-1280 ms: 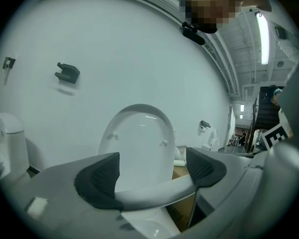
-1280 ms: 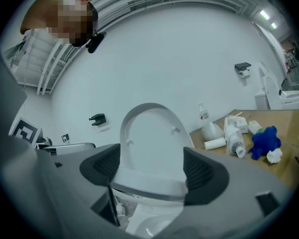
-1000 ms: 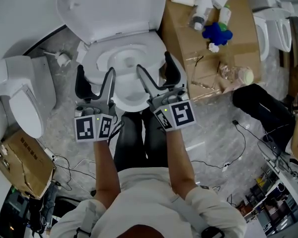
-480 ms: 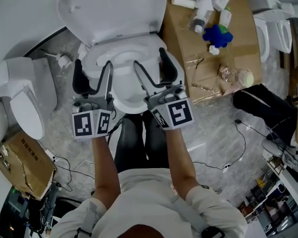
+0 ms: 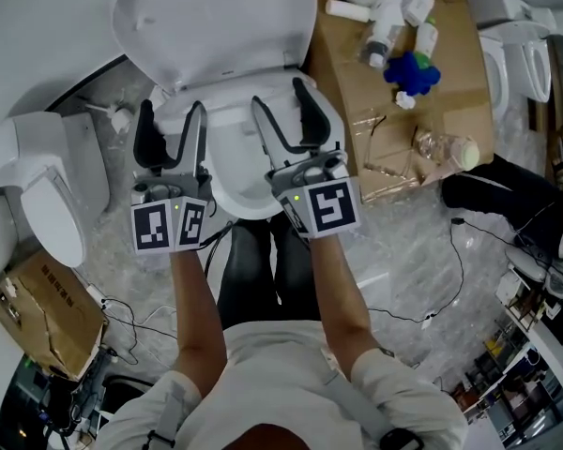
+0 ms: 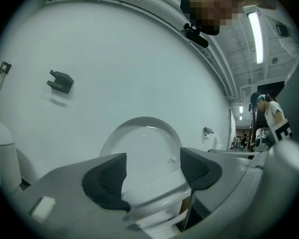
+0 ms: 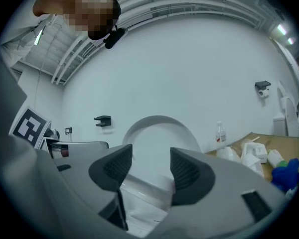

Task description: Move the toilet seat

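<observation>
1. A person is holding 2 claws out level over a white toilet, seen from above in the head view.
2. The toilet seat [image 5: 227,187] appears to be lying flat on the bowl, right below both claws, while the lid [image 5: 216,17] is standing raised behind it against the white wall.
3. The left claw [image 5: 169,111] is hanging over the left side of the seat. Its jaws have just been closing a little, yet they are standing wide apart.
4. In the left gripper view its dark pads [image 6: 107,176] are touching nothing. Only the raised lid and a white edge of the toilet are showing in the gap.
5. The right claw [image 5: 279,94] is hanging over the right side of the seat. Its jaws have just been closing and are sitting narrower than the left pair, though a clear gap is remaining between them.
6. In the right gripper view its pads [image 7: 112,171] are pressing on nothing either.
7. A cardboard sheet [image 5: 450,111] is lying on the floor just right of the toilet, carrying white bottles [image 5: 385,17] and a blue object [image 5: 411,71].
8. A second toilet [image 5: 38,176] is standing to the left, well apart.
</observation>
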`<state>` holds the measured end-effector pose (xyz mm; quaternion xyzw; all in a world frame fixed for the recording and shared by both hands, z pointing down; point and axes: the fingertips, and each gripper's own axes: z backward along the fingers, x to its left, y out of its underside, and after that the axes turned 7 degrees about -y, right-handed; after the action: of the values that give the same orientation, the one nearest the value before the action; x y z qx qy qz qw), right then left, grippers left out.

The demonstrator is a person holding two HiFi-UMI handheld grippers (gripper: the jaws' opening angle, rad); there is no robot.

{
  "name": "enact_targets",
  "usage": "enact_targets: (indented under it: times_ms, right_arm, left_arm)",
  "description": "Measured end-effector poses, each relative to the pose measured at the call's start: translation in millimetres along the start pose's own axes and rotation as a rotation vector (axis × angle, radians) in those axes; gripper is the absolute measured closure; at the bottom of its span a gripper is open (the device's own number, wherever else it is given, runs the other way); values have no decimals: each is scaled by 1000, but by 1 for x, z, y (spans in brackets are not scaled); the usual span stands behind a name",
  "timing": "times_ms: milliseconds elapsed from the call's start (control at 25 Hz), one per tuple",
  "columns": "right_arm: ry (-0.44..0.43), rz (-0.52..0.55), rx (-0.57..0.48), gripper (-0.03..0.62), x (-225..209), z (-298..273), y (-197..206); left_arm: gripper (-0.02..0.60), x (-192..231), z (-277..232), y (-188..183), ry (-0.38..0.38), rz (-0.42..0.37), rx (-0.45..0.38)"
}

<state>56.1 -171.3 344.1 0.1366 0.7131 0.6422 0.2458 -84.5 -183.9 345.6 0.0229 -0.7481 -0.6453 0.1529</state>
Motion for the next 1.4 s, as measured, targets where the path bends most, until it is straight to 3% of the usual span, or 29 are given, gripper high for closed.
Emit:
enact_targets:
  times_ms: [840,1400]
  right_arm:
    - [40,45,-77,368,-26,-47,-22]
    - [25,60,-92,369,-42,-82,-28]
  left_arm:
    - [323,15,-48,-19,33,-20,-50]
    - [333,26,-85,-28,54,-33,-54]
